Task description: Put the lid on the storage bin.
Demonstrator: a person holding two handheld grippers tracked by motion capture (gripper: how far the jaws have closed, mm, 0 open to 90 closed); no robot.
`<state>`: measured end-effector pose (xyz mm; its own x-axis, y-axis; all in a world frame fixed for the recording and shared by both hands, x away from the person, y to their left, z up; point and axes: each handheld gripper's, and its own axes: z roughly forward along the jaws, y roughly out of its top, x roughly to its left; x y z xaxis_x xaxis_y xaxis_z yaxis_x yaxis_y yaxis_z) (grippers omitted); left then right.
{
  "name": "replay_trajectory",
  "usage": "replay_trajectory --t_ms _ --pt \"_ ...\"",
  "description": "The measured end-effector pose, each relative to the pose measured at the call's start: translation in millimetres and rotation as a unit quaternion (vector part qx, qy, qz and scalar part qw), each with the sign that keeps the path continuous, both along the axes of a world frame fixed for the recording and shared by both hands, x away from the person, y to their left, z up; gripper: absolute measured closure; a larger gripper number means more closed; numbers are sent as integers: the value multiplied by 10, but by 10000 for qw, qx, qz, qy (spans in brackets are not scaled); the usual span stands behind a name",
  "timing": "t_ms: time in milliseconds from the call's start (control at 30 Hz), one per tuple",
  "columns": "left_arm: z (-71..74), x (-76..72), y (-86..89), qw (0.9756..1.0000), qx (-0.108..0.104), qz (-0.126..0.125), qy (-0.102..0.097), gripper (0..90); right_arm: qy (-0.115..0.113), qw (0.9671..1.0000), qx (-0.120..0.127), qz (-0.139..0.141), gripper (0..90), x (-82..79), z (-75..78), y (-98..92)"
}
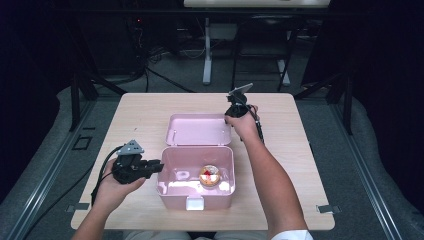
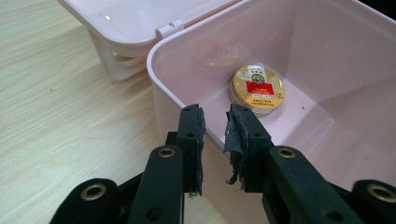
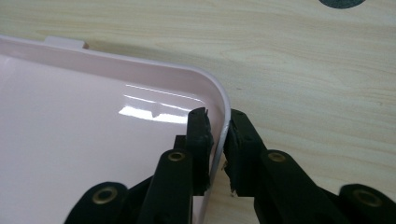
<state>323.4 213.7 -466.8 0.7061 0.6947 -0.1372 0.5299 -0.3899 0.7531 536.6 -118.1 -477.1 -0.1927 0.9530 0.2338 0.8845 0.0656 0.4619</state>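
Tongs status: right tongs (image 3: 218, 135) pinch lid (image 3: 93, 140) rim; left tongs (image 2: 215, 135) clamp box (image 2: 159, 70) wall. Swing lid over slowly, holding box steady.

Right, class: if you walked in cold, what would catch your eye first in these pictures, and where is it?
First, the open pink box in the middle of the wooden table, with a round gold tin on its floor. Next, its lid lying flat behind it, the right gripper shut on the rim of its right corner. The left gripper is clamped on the box's left wall.
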Motion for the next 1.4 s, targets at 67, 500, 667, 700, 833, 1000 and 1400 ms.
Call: replay_trajectory --t_ms 67,500,667,700,833,1000,1400 --pt "0 2 3 10000 -9 -4 5 749 -5 10000 2 -6 820 -2 9 -2" --pt "0 6 0 10000 -29 14 22 762 -286 9992 -257 52 830 -87 162 -1" --pt "2 8 -2 10000 -29 15 33 764 -623 9974 -345 72 839 -148 332 13" --pt "2 9 -2 10000 -31 17 33 764 -623 9974 -345 72 839 -148 332 13" --pt "6 7 -3 10000 -41 38 12 772 -899 9952 -386 84 845 -211 447 33" --pt "5 13 1 10000 -52 35 4 776 -1211 9919 -383 93 850 -307 568 42" --pt "7 19 6 9999 -101 59 41 787 -1945 9798 -388 271 856 -601 852 27"
